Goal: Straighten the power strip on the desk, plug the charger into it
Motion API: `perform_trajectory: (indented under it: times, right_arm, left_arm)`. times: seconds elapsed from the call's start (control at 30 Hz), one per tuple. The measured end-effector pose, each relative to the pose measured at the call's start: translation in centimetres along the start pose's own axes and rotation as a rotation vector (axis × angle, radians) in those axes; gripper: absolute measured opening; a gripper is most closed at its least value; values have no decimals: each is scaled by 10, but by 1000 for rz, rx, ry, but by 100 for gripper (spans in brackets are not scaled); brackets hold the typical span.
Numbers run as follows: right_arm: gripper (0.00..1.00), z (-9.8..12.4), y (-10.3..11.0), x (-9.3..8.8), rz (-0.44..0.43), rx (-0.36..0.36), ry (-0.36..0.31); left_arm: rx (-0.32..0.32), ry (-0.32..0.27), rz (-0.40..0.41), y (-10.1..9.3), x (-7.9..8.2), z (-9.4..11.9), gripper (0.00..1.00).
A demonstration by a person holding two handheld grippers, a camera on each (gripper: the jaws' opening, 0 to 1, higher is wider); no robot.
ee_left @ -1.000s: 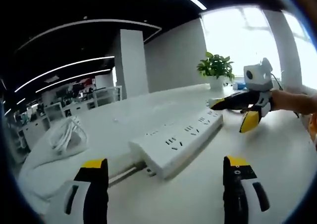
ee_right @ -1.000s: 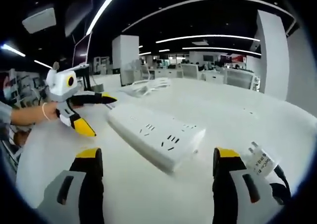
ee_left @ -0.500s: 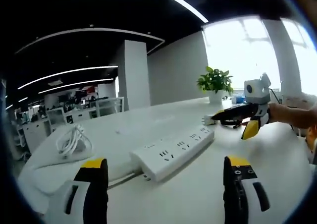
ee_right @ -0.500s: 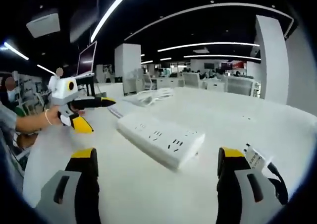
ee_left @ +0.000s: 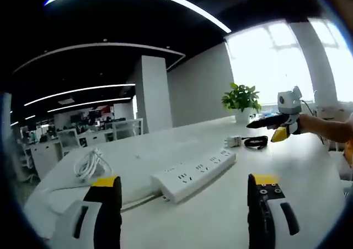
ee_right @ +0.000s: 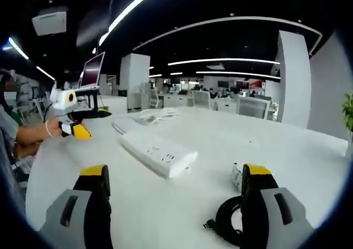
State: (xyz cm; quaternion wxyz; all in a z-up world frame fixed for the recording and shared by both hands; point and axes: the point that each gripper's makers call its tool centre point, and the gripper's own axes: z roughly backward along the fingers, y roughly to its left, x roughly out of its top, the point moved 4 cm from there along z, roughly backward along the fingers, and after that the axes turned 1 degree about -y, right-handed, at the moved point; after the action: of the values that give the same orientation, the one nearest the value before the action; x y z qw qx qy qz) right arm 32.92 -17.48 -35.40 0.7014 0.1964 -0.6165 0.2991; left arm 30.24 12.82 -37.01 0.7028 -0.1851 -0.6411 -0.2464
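A long white power strip point(ee_left: 193, 172) lies on the white desk point(ee_left: 220, 216), ahead of my left gripper point(ee_left: 182, 199), which is open with nothing between its jaws. Beyond the strip's far end lie a white charger point(ee_left: 231, 141) and its coiled black cable point(ee_left: 255, 142). My right gripper point(ee_left: 276, 129) hovers past them at the right, open. In the right gripper view the power strip point(ee_right: 159, 153) lies ahead of my open right gripper point(ee_right: 172, 196); the charger point(ee_right: 235, 174) and black cable point(ee_right: 227, 227) sit by the right jaw. My left gripper point(ee_right: 80, 122) hangs at the far left.
A coil of white cord point(ee_left: 91, 163) lies at the desk's left end, with the strip's cord point(ee_left: 138, 200) running toward it. A potted plant point(ee_left: 241, 99) stands at the back by the window. A monitor point(ee_right: 92, 70) and a person's arm point(ee_right: 27, 134) are at the left.
Both grippers have drawn back from the power strip, which looks smaller and lies flat and unheld. The charger and its black cable have come into sight near the right gripper.
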Motion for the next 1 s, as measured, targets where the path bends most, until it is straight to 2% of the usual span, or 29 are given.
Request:
perform_trajectory:
  times: [0.1,0.23,0.37,0.47,0.57,0.8,1.0]
  right_arm:
    - [99,8,-9,4,11,-4,-8]
    - [97,16,-19,0,21,-4,21]
    - [94,22,-25,-20,71,5,128]
    - [90,23,-29,-32,94,6,174]
    - [87,25,-32,-39,72,12,195]
    - [80,28,-41,-43,-59,7,184]
    - [78,27,-46,-48,-50,3,225]
  left_arm:
    - [1,-16,-4,-2,3,5,96]
    - [10,-13,-9,0,3,10,95]
    - [18,-21,-8,-1,2,17,95]
    - [25,-40,-14,0,1,20,94]
    - [36,-44,-10,2,1,21,93]
    - [43,-46,-13,2,-3,24,92]
    - [40,-50,-11,1,-4,24,91]
